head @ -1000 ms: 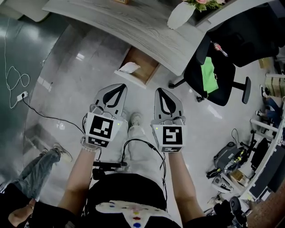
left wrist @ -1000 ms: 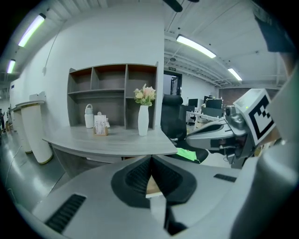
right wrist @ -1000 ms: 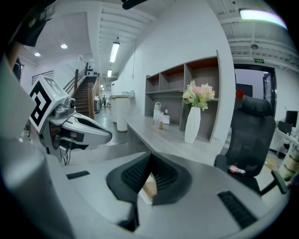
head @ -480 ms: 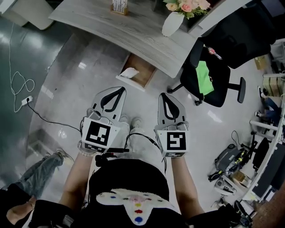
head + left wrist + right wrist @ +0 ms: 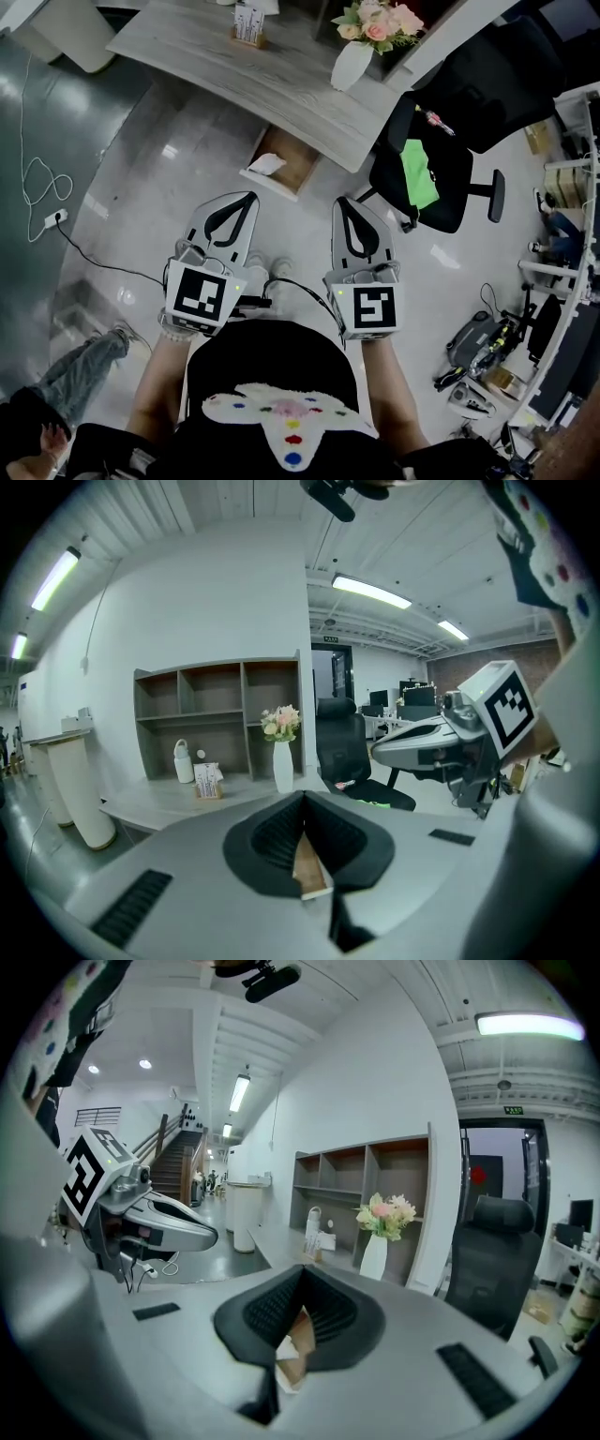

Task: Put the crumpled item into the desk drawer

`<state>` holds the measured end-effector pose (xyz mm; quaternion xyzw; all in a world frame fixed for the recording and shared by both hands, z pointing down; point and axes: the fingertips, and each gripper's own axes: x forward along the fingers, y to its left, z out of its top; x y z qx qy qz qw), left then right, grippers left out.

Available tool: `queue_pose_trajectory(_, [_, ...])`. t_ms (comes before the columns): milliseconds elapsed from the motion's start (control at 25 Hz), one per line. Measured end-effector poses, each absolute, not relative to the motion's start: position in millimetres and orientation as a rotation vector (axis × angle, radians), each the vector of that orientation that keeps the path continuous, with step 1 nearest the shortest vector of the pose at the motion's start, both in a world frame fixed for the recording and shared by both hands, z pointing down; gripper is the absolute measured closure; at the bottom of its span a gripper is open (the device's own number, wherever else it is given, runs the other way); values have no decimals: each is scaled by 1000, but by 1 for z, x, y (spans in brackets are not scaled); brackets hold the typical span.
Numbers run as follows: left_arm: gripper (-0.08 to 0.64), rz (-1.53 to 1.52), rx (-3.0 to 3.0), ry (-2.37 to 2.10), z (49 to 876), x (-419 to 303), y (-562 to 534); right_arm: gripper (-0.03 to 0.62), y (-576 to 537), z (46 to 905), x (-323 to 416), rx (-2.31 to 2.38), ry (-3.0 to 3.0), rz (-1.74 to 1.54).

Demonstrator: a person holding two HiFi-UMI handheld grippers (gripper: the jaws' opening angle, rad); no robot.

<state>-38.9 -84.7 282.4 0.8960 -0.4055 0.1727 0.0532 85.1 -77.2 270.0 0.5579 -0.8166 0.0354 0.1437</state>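
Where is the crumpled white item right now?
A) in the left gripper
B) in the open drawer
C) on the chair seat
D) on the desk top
B: the head view shows the crumpled white item lying inside the open drawer.

The person wears a black top [image 5: 272, 361] with a white patch [image 5: 281, 417] dotted in red, yellow, green and blue. The left gripper [image 5: 242, 198] and right gripper [image 5: 345, 201] are pale grey shells with black teardrop pads. Each carries a white marker cube [image 5: 201, 296] printed with black squares, with a small green light beside it. Thin black cables [image 5: 300, 286] loop between them.
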Motion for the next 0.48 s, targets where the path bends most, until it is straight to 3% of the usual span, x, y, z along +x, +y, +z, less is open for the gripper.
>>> queue_pose_trajectory(480, [548, 453, 2743, -1278, 254, -43, -87, 589, -69, 251, 89, 1623, -2362, 86])
